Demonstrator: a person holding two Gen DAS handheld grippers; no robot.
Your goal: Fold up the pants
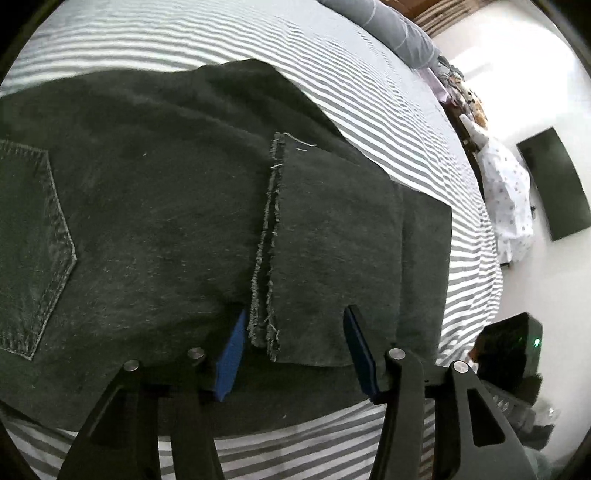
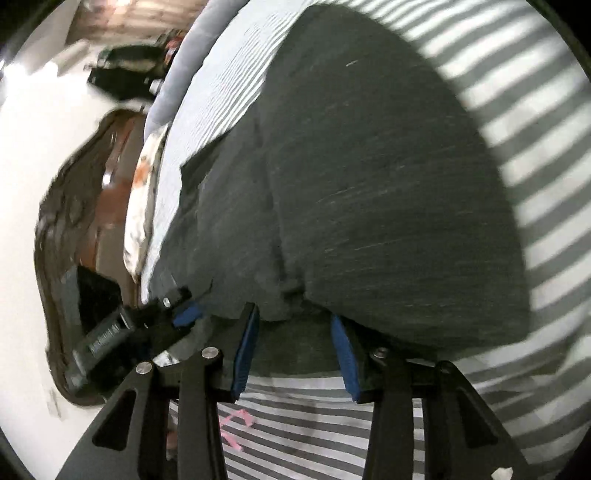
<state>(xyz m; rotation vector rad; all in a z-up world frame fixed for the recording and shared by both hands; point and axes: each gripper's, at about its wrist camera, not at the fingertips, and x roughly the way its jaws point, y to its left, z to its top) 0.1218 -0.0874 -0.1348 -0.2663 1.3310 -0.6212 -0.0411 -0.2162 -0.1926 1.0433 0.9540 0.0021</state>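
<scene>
Dark grey jeans (image 1: pixel 166 203) lie folded on the striped bed sheet (image 1: pixel 184 37). Their frayed leg hems (image 1: pixel 269 240) rest across the seat, right of a back pocket (image 1: pixel 29 240). My left gripper (image 1: pixel 295 314) stands open, and the near corner of the hems lies loose between its blue pads (image 1: pixel 232 354). The right wrist view is blurred. There the folded jeans (image 2: pixel 369 184) fill the middle. My right gripper (image 2: pixel 294 314) is open at their near folded edge, its pads apart and not pressing the cloth. One blue pad (image 2: pixel 186 314) of the left gripper shows at the left.
A grey pillow (image 1: pixel 399 29) lies at the far end of the bed. Past the bed's right edge are a patterned cloth (image 1: pixel 506 192), a dark screen (image 1: pixel 554 184) on a white wall and a black device (image 1: pixel 517 339) with a green light. Pink tape (image 2: pixel 236 424) marks the sheet.
</scene>
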